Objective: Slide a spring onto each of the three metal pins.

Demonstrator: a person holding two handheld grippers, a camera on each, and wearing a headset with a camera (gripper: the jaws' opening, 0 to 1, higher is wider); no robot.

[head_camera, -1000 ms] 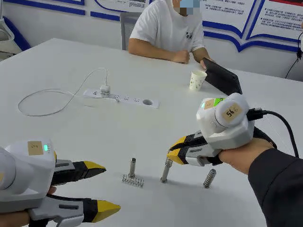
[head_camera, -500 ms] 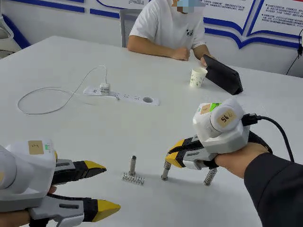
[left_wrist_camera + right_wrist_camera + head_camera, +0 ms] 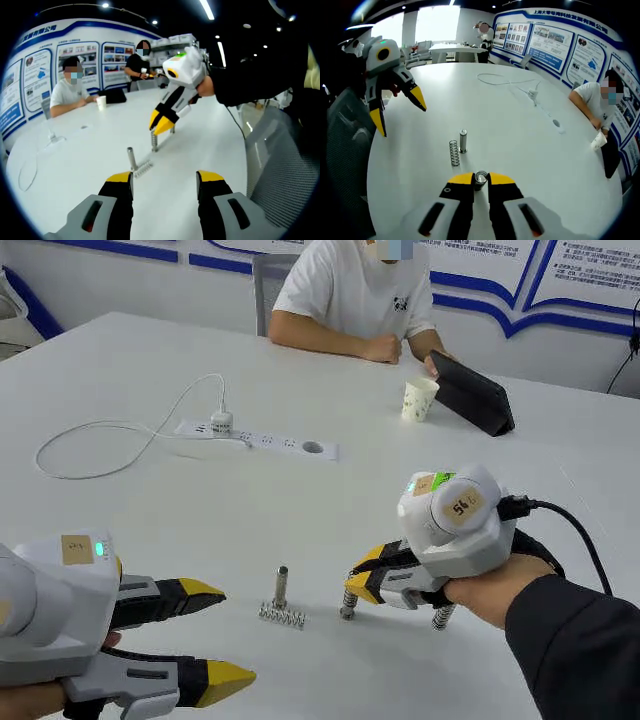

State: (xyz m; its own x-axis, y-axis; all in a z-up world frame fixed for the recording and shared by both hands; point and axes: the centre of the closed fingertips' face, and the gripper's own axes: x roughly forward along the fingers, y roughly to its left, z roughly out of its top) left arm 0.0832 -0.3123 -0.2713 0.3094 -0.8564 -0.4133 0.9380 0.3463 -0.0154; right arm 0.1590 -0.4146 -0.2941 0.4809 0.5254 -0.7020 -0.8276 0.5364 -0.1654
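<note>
- Done, by the look: middle pin (image 3: pixel 347 606) and right-hand pin (image 3: pixel 441 617) each carry a spring.
- Remaining: bare pin (image 3: pixel 281 585), loose spring (image 3: pixel 281 616) lying at its foot.
- Your right gripper (image 3: pixel 480 180): clamped on the middle pin's top, which is plain in the right gripper view and masked in the head view.
- Your left gripper (image 3: pixel 215 632): jaws apart, empty.

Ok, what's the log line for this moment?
left tongs open, hovering | right tongs shut on middle pin, spring on it | third pin: spring on | bare pin: loose spring lying beside it
</note>
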